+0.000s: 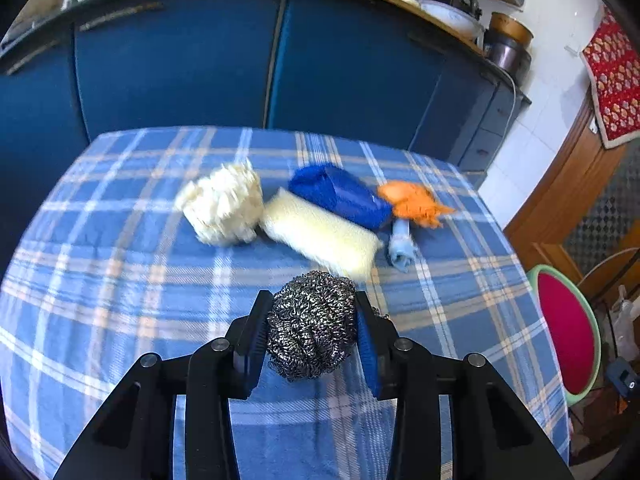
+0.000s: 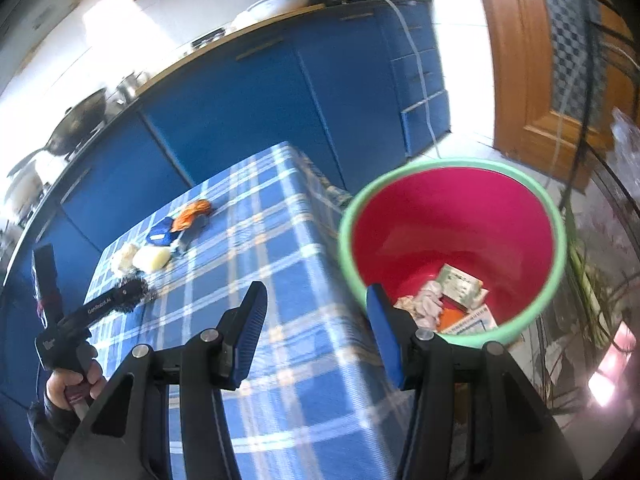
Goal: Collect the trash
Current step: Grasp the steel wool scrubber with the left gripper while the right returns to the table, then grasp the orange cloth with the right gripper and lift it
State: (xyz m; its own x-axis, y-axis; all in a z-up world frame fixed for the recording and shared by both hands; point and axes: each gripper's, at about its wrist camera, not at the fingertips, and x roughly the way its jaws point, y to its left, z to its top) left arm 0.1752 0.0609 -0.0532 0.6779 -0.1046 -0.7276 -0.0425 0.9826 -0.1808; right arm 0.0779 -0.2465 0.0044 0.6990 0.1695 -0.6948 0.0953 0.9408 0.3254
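Left tongs [image 1: 312, 336] tilt downward, clamping steel scourer [image 1: 312, 326]; right tongs [image 2: 316, 320] gape.

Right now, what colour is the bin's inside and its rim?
The bin is pink-red inside with a pale green rim, clearest in the right wrist view.

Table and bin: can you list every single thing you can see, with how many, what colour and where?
Steel scrubber: one, silver, between the left gripper's pads, at the near part of the table.
Fluffy ball: one, cream, on the table, far left of the pile.
Sponge: one, pale yellow, beside the fluffy ball.
Blue scrubber: one, blue, behind the sponge.
Orange scrubber: one, orange, right of the blue scrubber.
Small roll: one, light blue, below the orange scrubber.
Tablecloth: one, blue plaid, covering the table.
Bin: one, pink with green rim, beside the table, with paper trash inside.
Cabinets: several, blue, behind the table.
Left gripper: black, shut on the steel scrubber.
Right gripper: black, open, empty, near the bin.
Hand: one, holding the left gripper.
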